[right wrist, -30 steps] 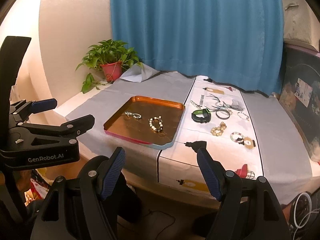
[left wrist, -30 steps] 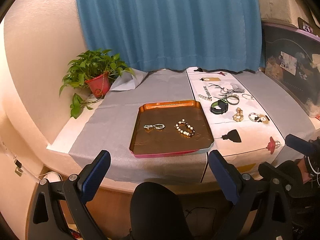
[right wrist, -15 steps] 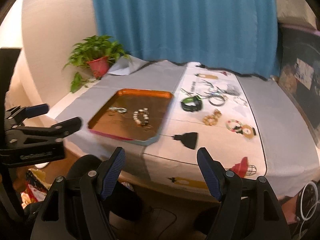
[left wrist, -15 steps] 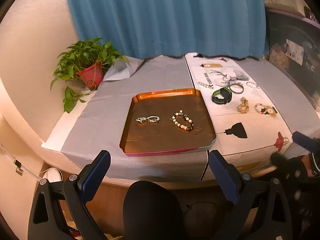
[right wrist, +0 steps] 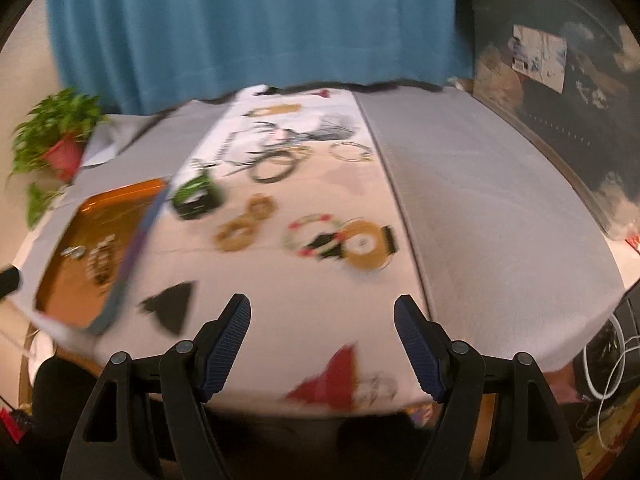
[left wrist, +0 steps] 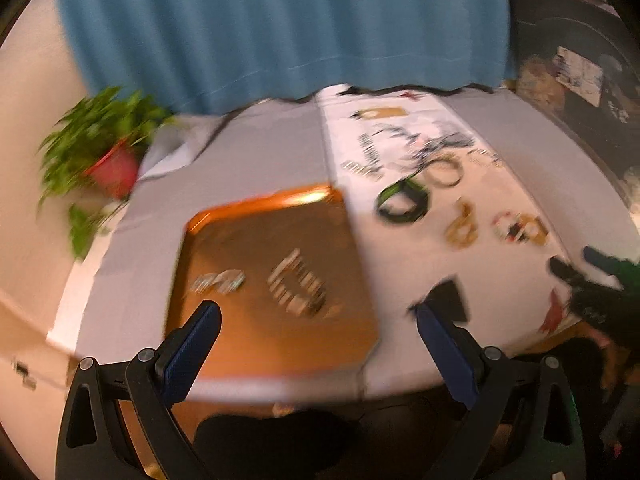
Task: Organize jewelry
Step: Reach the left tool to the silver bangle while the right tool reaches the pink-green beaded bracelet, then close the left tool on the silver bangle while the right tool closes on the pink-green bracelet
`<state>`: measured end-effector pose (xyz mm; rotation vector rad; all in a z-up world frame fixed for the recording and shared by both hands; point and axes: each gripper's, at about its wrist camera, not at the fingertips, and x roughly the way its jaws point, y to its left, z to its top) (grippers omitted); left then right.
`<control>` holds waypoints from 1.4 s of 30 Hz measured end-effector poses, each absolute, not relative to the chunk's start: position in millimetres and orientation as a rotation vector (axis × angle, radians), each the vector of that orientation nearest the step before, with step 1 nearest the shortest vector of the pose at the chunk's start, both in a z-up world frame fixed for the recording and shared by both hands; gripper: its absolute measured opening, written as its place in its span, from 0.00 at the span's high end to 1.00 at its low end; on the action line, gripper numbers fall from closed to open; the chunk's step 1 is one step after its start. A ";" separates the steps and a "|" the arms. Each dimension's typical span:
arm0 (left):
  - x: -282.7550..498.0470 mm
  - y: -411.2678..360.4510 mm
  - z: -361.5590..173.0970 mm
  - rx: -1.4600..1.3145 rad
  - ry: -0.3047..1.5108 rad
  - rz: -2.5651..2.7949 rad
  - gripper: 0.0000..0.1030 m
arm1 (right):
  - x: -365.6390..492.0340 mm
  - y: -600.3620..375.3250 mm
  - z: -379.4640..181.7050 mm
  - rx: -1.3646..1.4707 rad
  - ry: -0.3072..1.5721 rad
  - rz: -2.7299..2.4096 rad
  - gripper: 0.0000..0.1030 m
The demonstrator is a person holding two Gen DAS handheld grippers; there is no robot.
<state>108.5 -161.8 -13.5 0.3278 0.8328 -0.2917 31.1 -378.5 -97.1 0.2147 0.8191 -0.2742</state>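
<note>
Currently both frames are smeared by motion blur, so small detail cannot be told. Left gripper [left wrist: 316, 320] is seen spread wide with nothing between its pads, hung over the near edge of the orange tray [left wrist: 240, 332]. Two pieces are lying inside the tray: a small silvery piece [left wrist: 218, 281] toward the left and a beaded bracelet [left wrist: 298, 288] beside it, apart from each other. Right gripper [right wrist: 322, 320] is likewise spread, nothing pinched, held above the printed white runner [right wrist: 280, 304] on the worktop [right wrist: 480, 200]. The remaining jewelry is laid out on that runner, outside the tray: a black and green watch [right wrist: 196, 196] just beside the tray's right rim, a tan beaded bracelet [right wrist: 244, 224] next to it, a gold watch with a black strap [right wrist: 364, 244] touching or overlapping a thin red and green bracelet [right wrist: 308, 232], a dark bangle [right wrist: 272, 168] and a thin gold bangle [right wrist: 352, 152] farther back. A potted plant [left wrist: 100, 148] is seen at the back left corner, in front of a blue curtain [left wrist: 280, 28]. The right gripper's tip also shows at the right edge of the left view.
</note>
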 end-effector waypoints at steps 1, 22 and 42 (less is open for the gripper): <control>117.9 -173.7 -11.5 0.334 0.831 -0.309 0.05 | 39.6 -388.9 -103.1 0.215 0.829 -0.280 0.27; 297.0 -394.3 -108.4 0.545 1.069 -0.549 0.05 | 121.2 -511.7 -149.5 0.126 0.856 -0.375 0.17; 283.9 -357.8 -54.3 0.399 1.116 -0.598 0.44 | 115.7 -499.0 -124.9 0.184 0.812 -0.202 0.94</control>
